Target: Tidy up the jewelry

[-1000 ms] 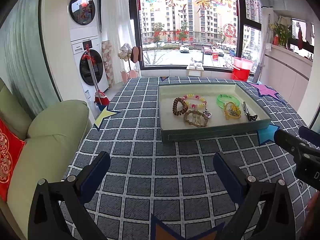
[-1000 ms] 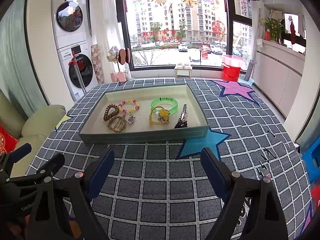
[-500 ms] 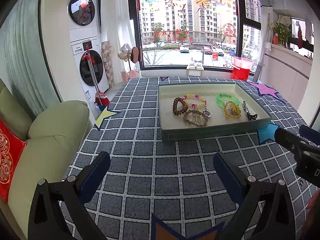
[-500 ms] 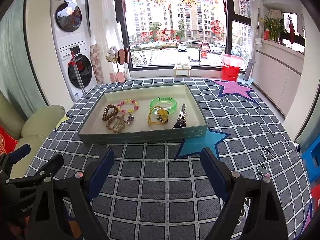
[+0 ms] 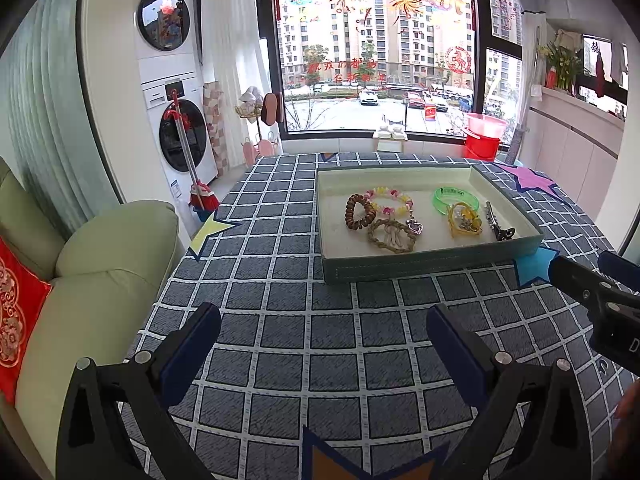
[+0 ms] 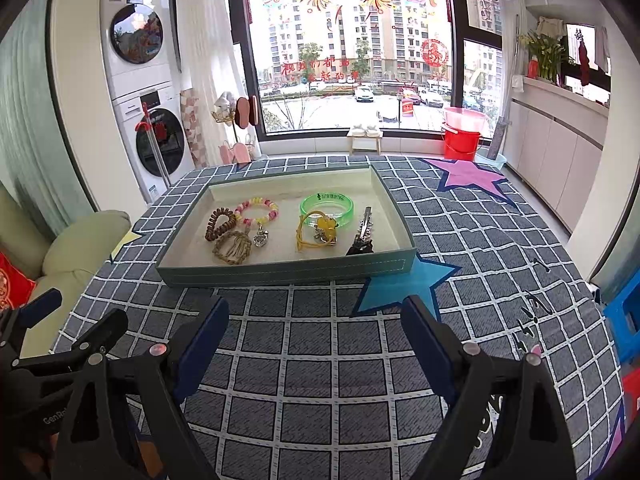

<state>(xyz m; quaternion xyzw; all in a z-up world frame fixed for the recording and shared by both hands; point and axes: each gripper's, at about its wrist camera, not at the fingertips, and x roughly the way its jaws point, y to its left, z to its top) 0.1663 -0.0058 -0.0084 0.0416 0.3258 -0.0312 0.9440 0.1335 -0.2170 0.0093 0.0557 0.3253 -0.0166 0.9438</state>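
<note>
Both my tongs wide, nothing between: left tongs [image 5: 324,340] & right tongs [image 6: 314,326] hover over checked table [image 6: 320,380], short of tray [image 6: 288,270]. Jewelry sits in tray: brown bead bracelet [image 6: 220,224], pink/yellow bracelet [image 6: 256,210], woven one [image 6: 232,249], green bangle [image 6: 327,208], yellow cord [image 6: 316,234], hair clip [image 6: 363,232].

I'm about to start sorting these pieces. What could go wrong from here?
1. The woven bracelet, brown coil bracelet and beaded bracelet overlap; lifting one may drag another.
2. The yellow cord lies against the green bangle and could snag it.
3. The hair clip sits close to the tray wall, leaving a hand-held gripper little room.
</note>
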